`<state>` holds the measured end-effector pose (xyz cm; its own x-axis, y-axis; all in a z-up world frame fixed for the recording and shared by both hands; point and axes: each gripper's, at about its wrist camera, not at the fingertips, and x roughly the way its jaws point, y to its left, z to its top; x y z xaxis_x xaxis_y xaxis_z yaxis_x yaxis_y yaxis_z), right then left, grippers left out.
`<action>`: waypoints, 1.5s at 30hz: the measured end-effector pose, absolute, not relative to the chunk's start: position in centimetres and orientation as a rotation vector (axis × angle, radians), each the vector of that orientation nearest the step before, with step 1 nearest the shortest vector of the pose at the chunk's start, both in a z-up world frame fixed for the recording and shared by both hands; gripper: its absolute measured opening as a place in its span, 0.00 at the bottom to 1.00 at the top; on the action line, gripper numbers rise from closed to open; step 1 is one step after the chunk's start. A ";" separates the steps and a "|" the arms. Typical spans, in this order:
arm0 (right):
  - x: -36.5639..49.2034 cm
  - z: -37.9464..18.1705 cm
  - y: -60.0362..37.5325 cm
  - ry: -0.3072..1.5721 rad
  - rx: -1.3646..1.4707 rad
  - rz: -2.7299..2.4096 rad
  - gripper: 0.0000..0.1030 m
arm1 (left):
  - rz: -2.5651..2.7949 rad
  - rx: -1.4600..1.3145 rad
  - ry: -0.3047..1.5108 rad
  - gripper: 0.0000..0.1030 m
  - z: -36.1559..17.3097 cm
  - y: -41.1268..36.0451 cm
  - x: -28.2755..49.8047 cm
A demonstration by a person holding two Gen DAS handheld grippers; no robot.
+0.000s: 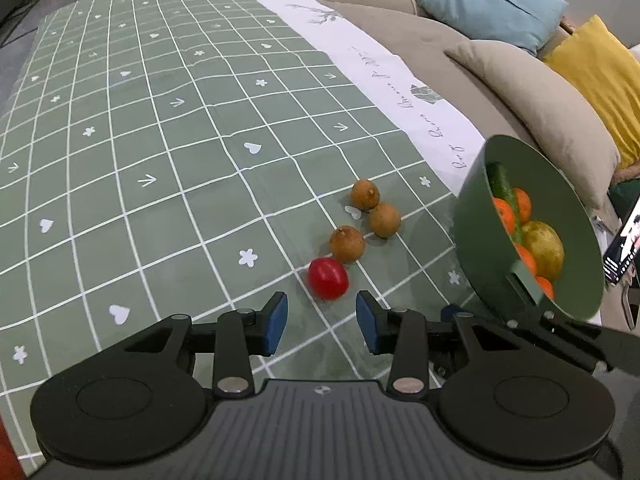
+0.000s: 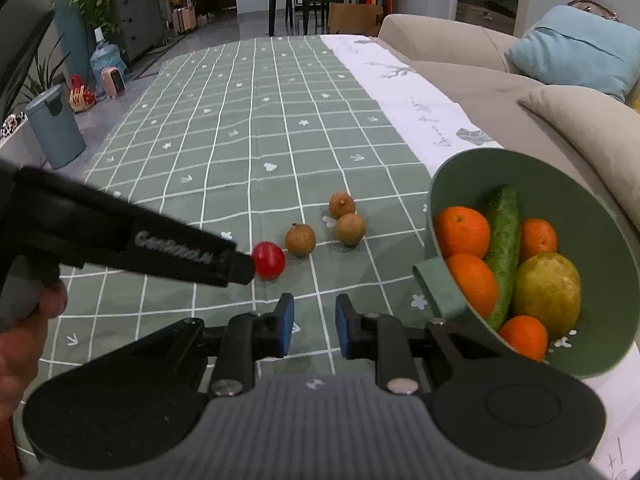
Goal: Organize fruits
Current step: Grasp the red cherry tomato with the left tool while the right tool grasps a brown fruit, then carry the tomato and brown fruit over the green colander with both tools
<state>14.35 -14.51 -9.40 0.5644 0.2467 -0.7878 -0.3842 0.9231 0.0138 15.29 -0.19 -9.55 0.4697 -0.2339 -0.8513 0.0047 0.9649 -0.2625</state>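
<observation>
A red tomato lies on the checked green cloth of the bench, at the near end of a loose row with three small brown fruits; the closest brown fruit touches it or nearly does. The left gripper points steeply down just short of the tomato. Its fingers are parted wider than the tomato and hold nothing, lined up, it seems, to straddle it next.

The green bowl sits at the right side of the bench beside the sofa. It already holds oranges, a cucumber and a yellow-green fruit, so it looks like the collecting place for the loose pieces. Whether it truly leans or the lens bends it, I cannot tell.

The right gripper hovers over bare cloth between tomato and bowl, its fingers drawn in to a narrow gap and empty. It is probably keeping clear while the left works.
</observation>
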 end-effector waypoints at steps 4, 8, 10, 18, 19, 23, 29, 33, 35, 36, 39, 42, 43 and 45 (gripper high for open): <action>15.1 -10.2 -14.4 0.910 -0.175 0.373 0.17 | -0.146 -0.247 1.091 0.45 -10.6 -0.3 16.4; 15.6 -10.8 -14.5 0.917 -0.169 0.376 0.16 | -0.144 -0.246 1.105 0.45 -11.4 -0.6 17.2; 15.8 -11.0 -14.4 0.918 -0.167 0.381 0.16 | -0.144 -0.241 1.106 0.44 -11.6 -0.7 17.4; 16.3 -11.4 -14.1 0.919 -0.160 0.394 0.17 | -0.178 -0.235 1.099 0.30 -11.6 -1.2 18.1; 16.4 -11.4 -14.0 0.918 -0.160 0.395 0.17 | -0.171 -0.228 1.096 0.30 -11.6 -1.1 18.0; 17.0 -11.4 -13.6 0.910 -0.153 0.401 0.17 | -0.141 -0.246 1.081 0.30 -11.0 0.4 17.6; 18.1 -11.5 -12.3 0.877 -0.160 0.402 0.19 | -0.069 -0.275 1.061 0.30 -10.1 3.4 17.1; 19.0 -11.7 -11.3 0.869 -0.168 0.390 0.19 | -0.046 -0.288 1.059 0.30 -9.9 4.5 16.7; 19.3 -12.0 -10.9 0.867 -0.175 0.383 0.20 | -0.042 -0.290 1.065 0.30 -10.0 4.8 16.6; 19.4 -12.1 -10.7 0.868 -0.180 0.375 0.20 | -0.042 -0.290 1.069 0.30 -10.1 4.8 16.5; 19.9 -12.3 -10.4 0.873 -0.178 0.363 0.22 | -0.046 -0.293 1.074 0.30 -10.3 4.9 16.3; 20.2 -12.6 -10.2 0.876 -0.186 0.355 0.22 | -0.050 -0.298 1.074 0.30 -10.3 4.9 16.2; 20.3 -12.7 -10.2 0.878 -0.185 0.355 0.22 | -0.050 -0.299 1.073 0.30 -10.3 5.0 16.1; 20.5 -12.8 -10.1 0.883 -0.184 0.358 0.23 | -0.050 -0.302 1.072 0.30 -10.2 5.1 16.1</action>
